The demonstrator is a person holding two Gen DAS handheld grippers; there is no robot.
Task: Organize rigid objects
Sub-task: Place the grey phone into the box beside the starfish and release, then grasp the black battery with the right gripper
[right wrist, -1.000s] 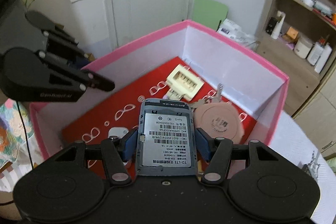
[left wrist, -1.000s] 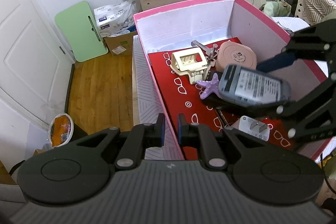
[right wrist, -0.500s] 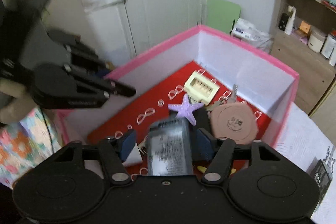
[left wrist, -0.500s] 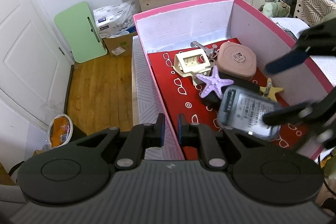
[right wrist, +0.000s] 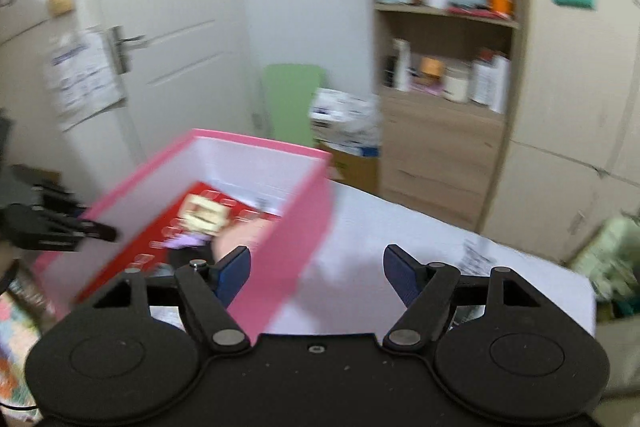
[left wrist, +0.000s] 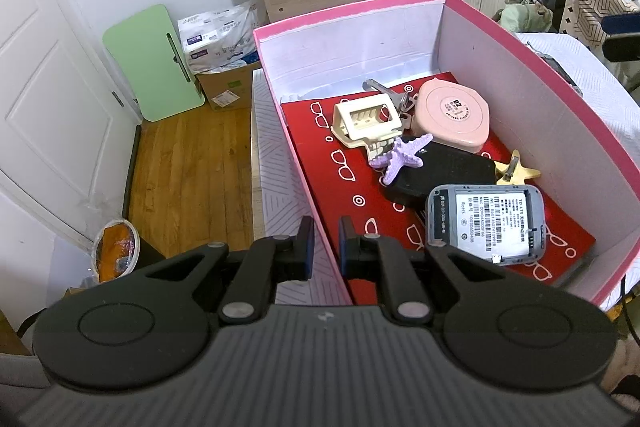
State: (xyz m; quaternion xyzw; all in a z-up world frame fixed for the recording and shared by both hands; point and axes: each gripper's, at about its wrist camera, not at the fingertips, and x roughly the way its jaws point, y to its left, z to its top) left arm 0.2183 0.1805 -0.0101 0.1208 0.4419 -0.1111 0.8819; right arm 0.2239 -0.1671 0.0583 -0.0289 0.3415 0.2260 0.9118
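The grey slab-shaped device with a white barcode label (left wrist: 485, 223) lies flat in the pink-walled cardboard box (right wrist: 280, 259), behind and left of the right gripper (right wrist: 316, 273), whose empty jaws are opening over the white tabletop (right wrist: 400, 227). The left gripper (left wrist: 322, 243) is clenched on the box's near wall.

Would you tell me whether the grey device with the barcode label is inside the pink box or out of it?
Inside. The grey device lies label-up on the red liner near the pink box front corner, partly over a black case, with no gripper touching it.
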